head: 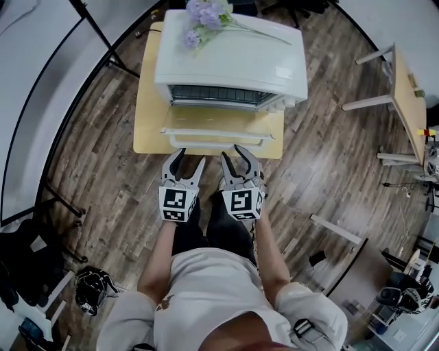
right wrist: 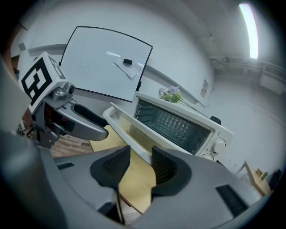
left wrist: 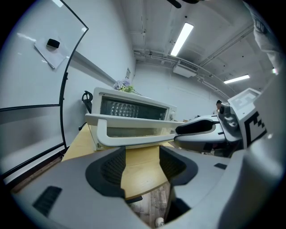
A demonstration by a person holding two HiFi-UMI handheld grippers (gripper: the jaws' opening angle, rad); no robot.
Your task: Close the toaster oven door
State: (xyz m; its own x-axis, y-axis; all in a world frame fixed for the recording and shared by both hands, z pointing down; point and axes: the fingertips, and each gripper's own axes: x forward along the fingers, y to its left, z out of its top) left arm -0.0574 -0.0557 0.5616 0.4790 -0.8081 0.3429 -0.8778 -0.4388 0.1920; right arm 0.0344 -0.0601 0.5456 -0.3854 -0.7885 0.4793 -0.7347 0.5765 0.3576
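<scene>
A white toaster oven [head: 233, 58] stands on a small wooden table [head: 147, 116]. Its door [head: 216, 127] hangs down flat towards me, with the long handle [head: 212, 139] at the front edge. Both grippers hover side by side just in front of the table's near edge, below the handle and apart from it. My left gripper [head: 190, 159] is open and empty; its view shows the door [left wrist: 129, 132] ahead above the pads [left wrist: 111, 167]. My right gripper [head: 236, 156] has its jaws drawn close with nothing between them; its view shows the oven's lit cavity [right wrist: 174, 123].
Purple flowers [head: 206, 17] lie on the oven's top. A whiteboard stand's black legs [head: 62, 199] run along the left, with bags [head: 96, 288] on the floor beside me. A second table [head: 408, 103] stands at the right. Wooden floor surrounds the small table.
</scene>
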